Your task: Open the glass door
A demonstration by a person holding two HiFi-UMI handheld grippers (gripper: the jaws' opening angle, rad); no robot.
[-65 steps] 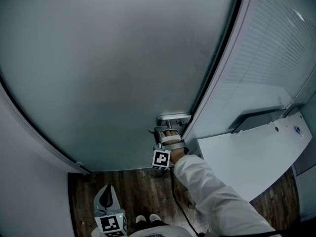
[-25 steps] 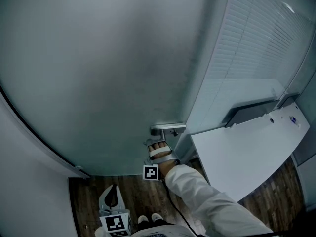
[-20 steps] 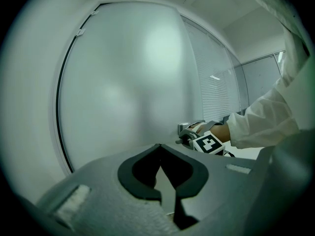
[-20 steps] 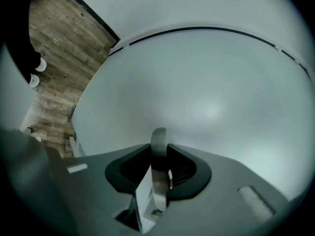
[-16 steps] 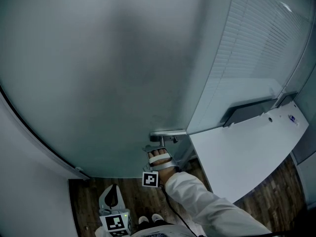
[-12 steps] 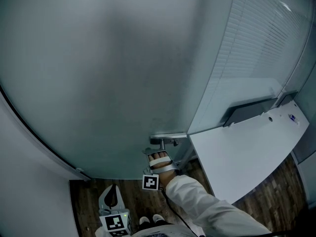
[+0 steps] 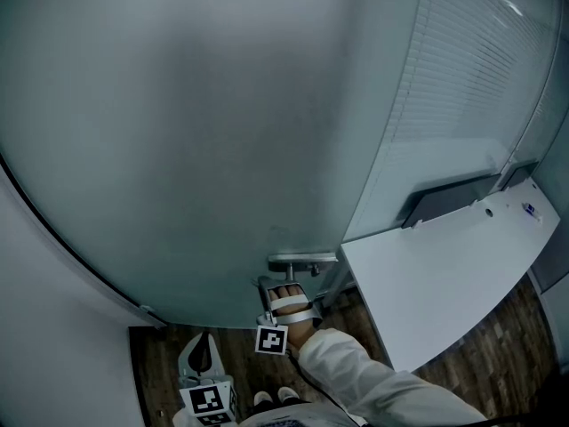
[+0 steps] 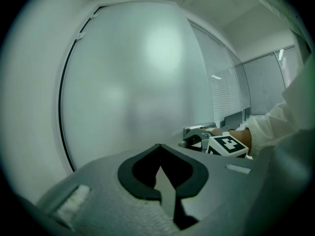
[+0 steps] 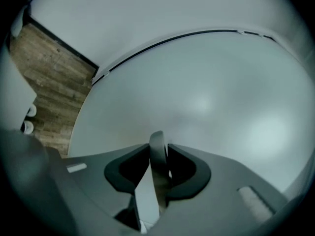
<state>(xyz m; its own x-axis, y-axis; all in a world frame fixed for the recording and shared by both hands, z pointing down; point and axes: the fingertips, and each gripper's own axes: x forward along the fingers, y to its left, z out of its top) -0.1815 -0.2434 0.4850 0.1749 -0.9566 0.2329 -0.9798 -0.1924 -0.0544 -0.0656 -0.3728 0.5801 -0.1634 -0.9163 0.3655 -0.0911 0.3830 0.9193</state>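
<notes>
The frosted glass door (image 7: 196,114) fills most of the head view. Its metal lever handle (image 7: 302,261) sits low near the door's right edge. My right gripper (image 7: 283,287) is shut on that handle from below, its marker cube (image 7: 271,339) toward me. In the right gripper view the handle (image 9: 156,146) stands upright between both pads of the right gripper (image 9: 158,151), whose jaws are opening. My left gripper (image 7: 200,363) hangs low by the floor, shut on nothing. In the left gripper view, the left gripper (image 8: 159,149) has its tips touching.
A white desk (image 7: 444,274) juts in at the right, close to the door's edge. Behind it is a glass wall with blinds (image 7: 480,78). The door's dark frame (image 7: 53,229) curves down the left. Wood floor (image 7: 164,354) and my shoes (image 7: 276,397) lie below.
The door has swung toward me, so the handle and my right gripper sit lower in the head view. The right gripper's cube has rolled. The left gripper stayed put.
</notes>
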